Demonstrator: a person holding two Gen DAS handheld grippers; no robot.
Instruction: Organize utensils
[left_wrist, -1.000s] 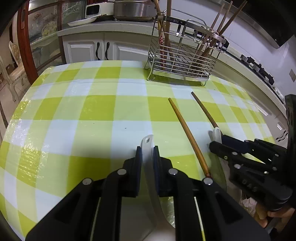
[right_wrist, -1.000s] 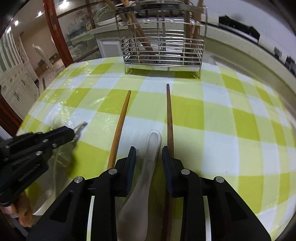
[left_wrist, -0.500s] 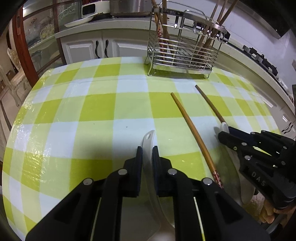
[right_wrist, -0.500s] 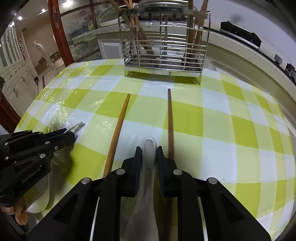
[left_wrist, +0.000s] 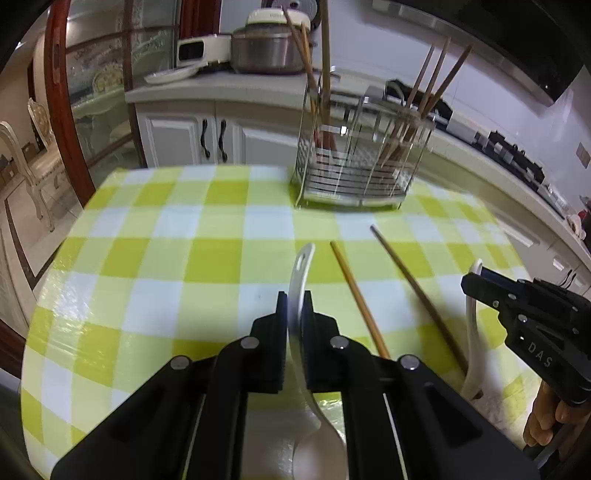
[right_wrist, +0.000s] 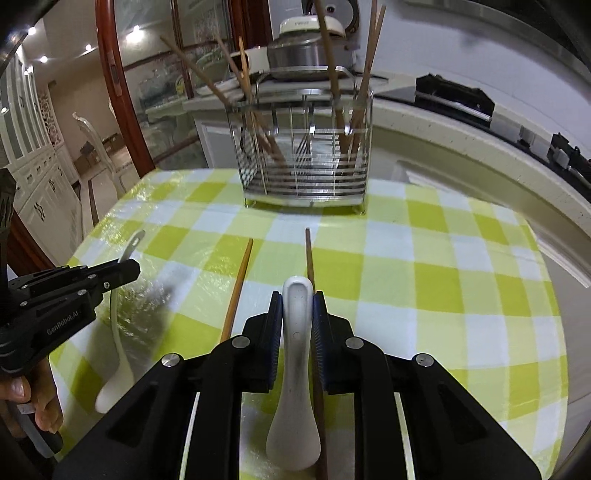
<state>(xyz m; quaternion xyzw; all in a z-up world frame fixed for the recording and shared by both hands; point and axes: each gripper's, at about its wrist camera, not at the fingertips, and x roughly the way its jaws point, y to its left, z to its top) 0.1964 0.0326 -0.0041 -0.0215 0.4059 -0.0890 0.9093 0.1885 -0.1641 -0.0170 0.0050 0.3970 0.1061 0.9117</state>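
Note:
My left gripper (left_wrist: 294, 308) is shut on a thin white spoon (left_wrist: 301, 273) and holds it above the table, handle forward; it also shows in the right wrist view (right_wrist: 114, 325). My right gripper (right_wrist: 297, 310) is shut on a thick white ceramic spoon (right_wrist: 295, 332), lifted off the table, also seen in the left wrist view (left_wrist: 471, 332). A light wooden chopstick (right_wrist: 238, 288) and a dark one (right_wrist: 308, 251) lie on the checked tablecloth between the grippers. The wire utensil rack (left_wrist: 358, 166) stands at the table's far edge with several chopsticks upright in it.
The green and white checked table (left_wrist: 184, 266) ends close behind the rack (right_wrist: 306, 166). Beyond it runs a kitchen counter (left_wrist: 221, 85) with a pot and a plate. A stove (left_wrist: 517, 155) lies to the right.
My right gripper closed on the thick spoon. Both grippers rose off the table with their spoons and tilted up toward the rack.

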